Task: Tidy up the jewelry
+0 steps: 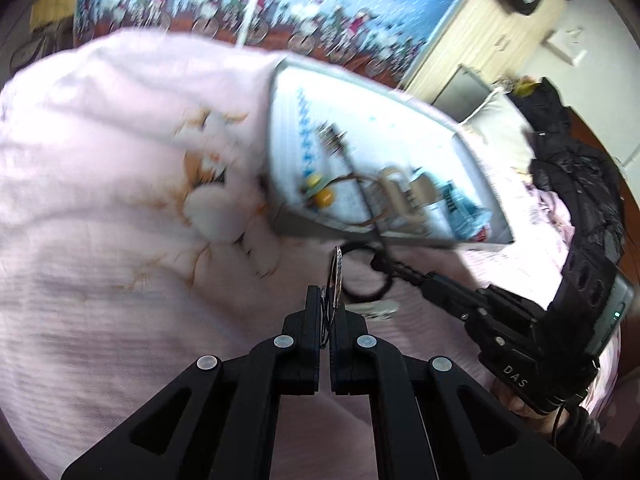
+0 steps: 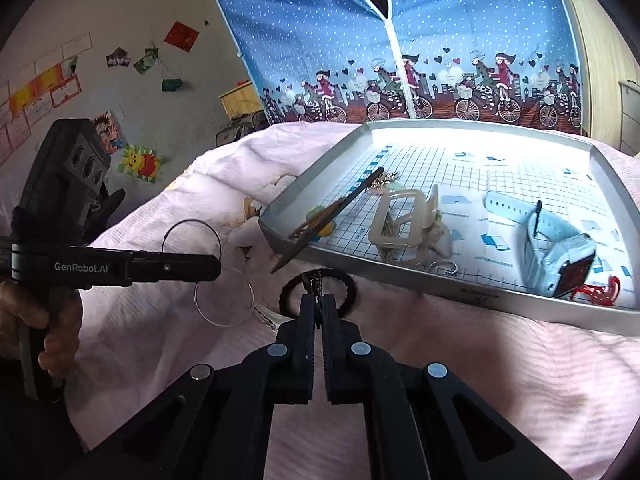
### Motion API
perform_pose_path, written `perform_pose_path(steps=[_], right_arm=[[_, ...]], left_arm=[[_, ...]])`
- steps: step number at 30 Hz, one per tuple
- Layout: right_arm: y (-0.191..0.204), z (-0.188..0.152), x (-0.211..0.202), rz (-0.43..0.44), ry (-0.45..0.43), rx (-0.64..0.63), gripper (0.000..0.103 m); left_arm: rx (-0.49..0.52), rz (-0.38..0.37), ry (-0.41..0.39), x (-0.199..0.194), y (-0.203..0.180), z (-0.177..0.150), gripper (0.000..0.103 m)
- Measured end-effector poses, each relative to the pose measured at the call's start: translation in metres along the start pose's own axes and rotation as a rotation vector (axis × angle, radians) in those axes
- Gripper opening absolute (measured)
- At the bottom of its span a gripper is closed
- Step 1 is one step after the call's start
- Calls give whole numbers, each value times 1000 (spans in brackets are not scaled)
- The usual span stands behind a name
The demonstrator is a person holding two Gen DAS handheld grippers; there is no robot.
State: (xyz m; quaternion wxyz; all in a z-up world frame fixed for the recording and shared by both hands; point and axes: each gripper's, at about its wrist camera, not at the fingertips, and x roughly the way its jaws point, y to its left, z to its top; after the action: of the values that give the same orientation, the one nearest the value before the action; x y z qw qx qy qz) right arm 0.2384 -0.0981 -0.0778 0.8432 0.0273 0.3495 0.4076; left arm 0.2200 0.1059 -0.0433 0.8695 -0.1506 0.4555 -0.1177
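Pinching two thin hoops [image 2: 191, 236], the left gripper [image 1: 328, 304] is closed; the right gripper [image 2: 318, 300] clamps one black hair tie [image 2: 318, 294].

Left claw [image 2: 208, 268] body, right wrist view: "GenRobot.AI" in white letters.
Right claw [image 1: 404, 274] body, left wrist view: "DAS" in white letters.
Tray [image 2: 440, 124] floor print: too small to read.
Wall papers [image 2: 44, 88]: no legible text.
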Motion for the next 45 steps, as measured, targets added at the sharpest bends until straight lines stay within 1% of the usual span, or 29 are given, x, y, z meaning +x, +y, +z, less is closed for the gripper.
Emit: perform_pose_path(steps=[5,7,9,11,13,15,17,18,20,25,28,30,34,36,38,39,40,41,42,43,45], right_arm=[[6,3,-24,-5,-65,-1,4],[5,8,-35,-10,-103,9,4],[2,15,-45,-24,-150,24,4],[-4,21,-50,-61,-189,46,4],[-13,27,-54,-94,-220,86,4],[-20,29,-56,-131,-232,109,4],[-27,30,-57,-177,-236,120,4],[-30,30,-57,-195,-235,127,4],[-40,32,-55,-222,-226,143,4],[-58,27,-46,-238,-183,191,4],[-62,22,-37,-237,-152,197,4],[-61,19,-34,-242,-136,191,4],[-63,17,-30,-260,-123,189,5],[-64,15,-29,-270,-119,191,5],[-65,15,-29,-277,-117,196,5],[-66,16,-29,-283,-114,199,5],[-66,16,-30,-289,-115,203,5],[-67,16,-32,-292,-119,205,5],[-67,16,-33,-298,-124,206,5],[-67,17,-36,-306,-131,206,5],[-68,19,-41,-325,-145,205,5]], left_arm=[[104,-72,-142,-21,-24,-2,2],[131,-84,-188,-25,-32,0,2],[125,-89,-227,-26,-38,6,2],[82,-78,-237,-18,-44,18,2],[38,-97,-251,-11,-46,29,2],[25,-101,-251,1,-52,41,2],[14,-122,-247,15,-60,52,2],[14,-131,-241,16,-59,56,2],[24,-126,-231,26,-62,63,2],[61,-66,-161,57,-55,63,2],[25,-42,-134,67,-46,59,2],[17,-40,-126,71,-44,58,2],[60,4,-120,72,-49,56,2],[64,-1,-112,73,-51,55,2],[59,-38,-97,74,-53,55,4],[56,-51,-93,75,-53,55,8],[55,-53,-95,74,-54,55,18],[57,-50,-101,73,-55,54,26],[60,-44,-112,72,-55,53,40],[60,-40,-130,69,-56,53,45],[58,-28,-154,63,-56,53,47]])
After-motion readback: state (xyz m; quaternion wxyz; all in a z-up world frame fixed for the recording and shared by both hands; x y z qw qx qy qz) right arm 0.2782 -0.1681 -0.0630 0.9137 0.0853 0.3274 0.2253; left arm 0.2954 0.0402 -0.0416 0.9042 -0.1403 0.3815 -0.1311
